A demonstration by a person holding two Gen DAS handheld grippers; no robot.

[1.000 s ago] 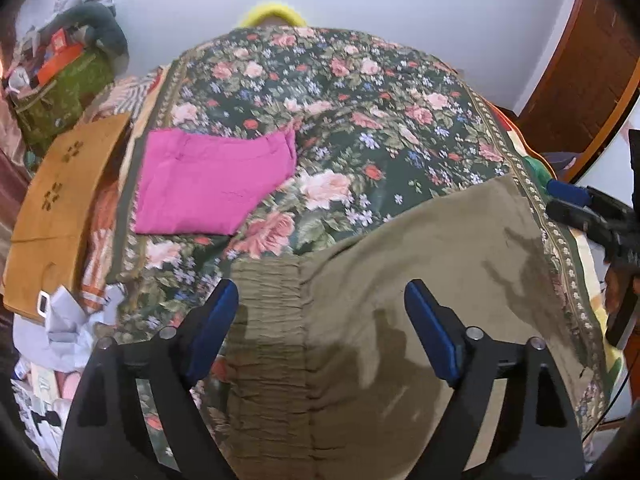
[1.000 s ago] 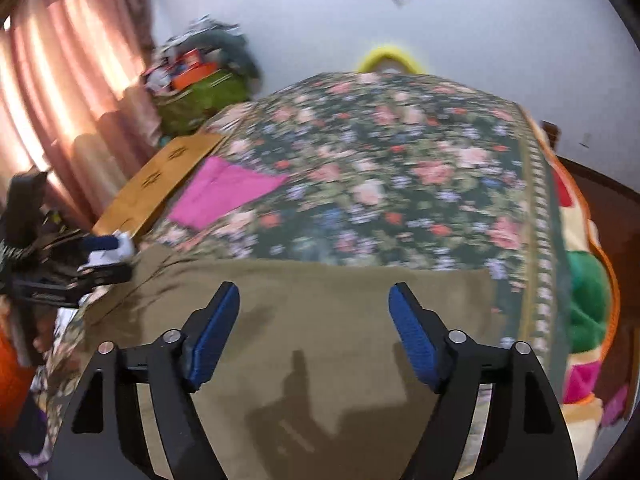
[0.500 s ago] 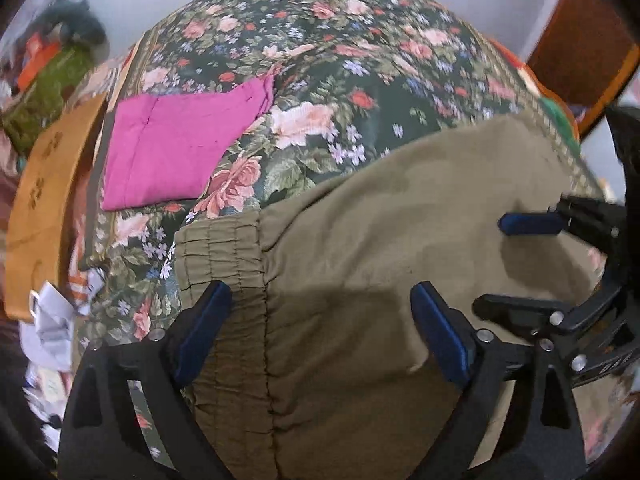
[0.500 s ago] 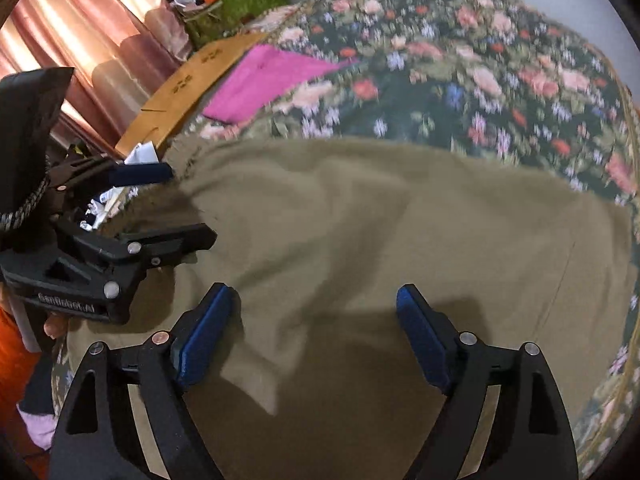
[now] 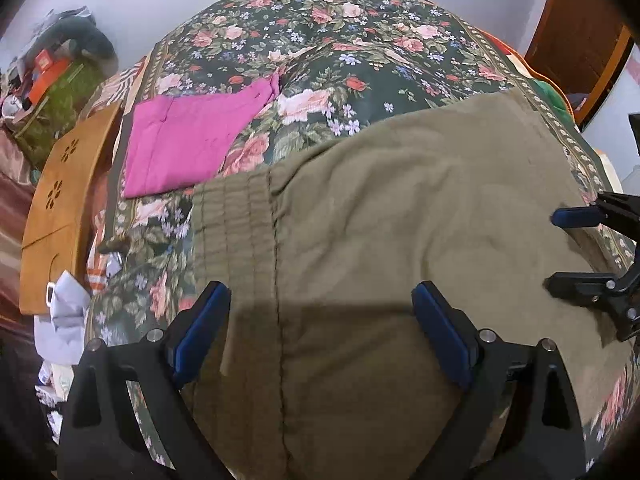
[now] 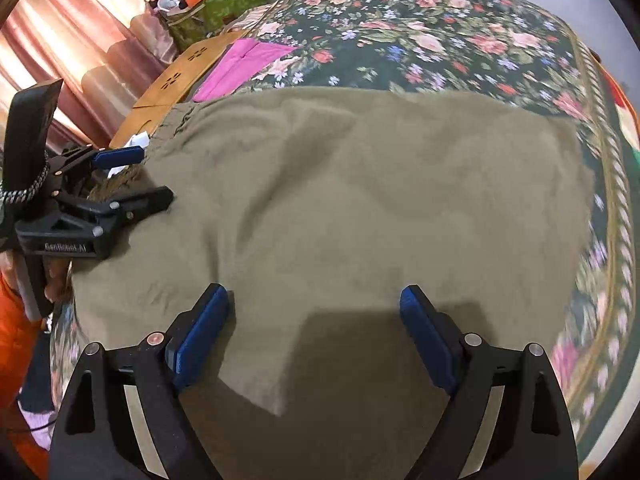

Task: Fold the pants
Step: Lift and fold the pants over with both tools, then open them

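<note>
Olive pants (image 5: 400,216) lie flat across the floral bedspread (image 5: 340,40), long axis running 9 to 3 o'clock in both wrist views: gathered waistband (image 5: 236,224) at the 9 o'clock end, leg end toward 3 o'clock. Left gripper (image 5: 320,336) hangs over the waistband zone, jaws spread wide, nothing between the pads but flat cloth below — no pinch. Right gripper (image 6: 314,334) sits over the mid-leg stretch, jaws likewise spread and empty, having just been opening. The left is the nearer to the waistband, the right to the leg end. Judgement: next grab depends on reaching the near edge at 6 o'clock, and that edge is cut off under both grippers' own bodies, so I cannot tell how far it lies from the tips. Whether the pads touch the fabric — unclear; shadows fall directly beneath. Hem corner at 3 o'clock blurred. Folded pink garment (image 5: 184,140) lies apart at 10 o'clock.
</note>
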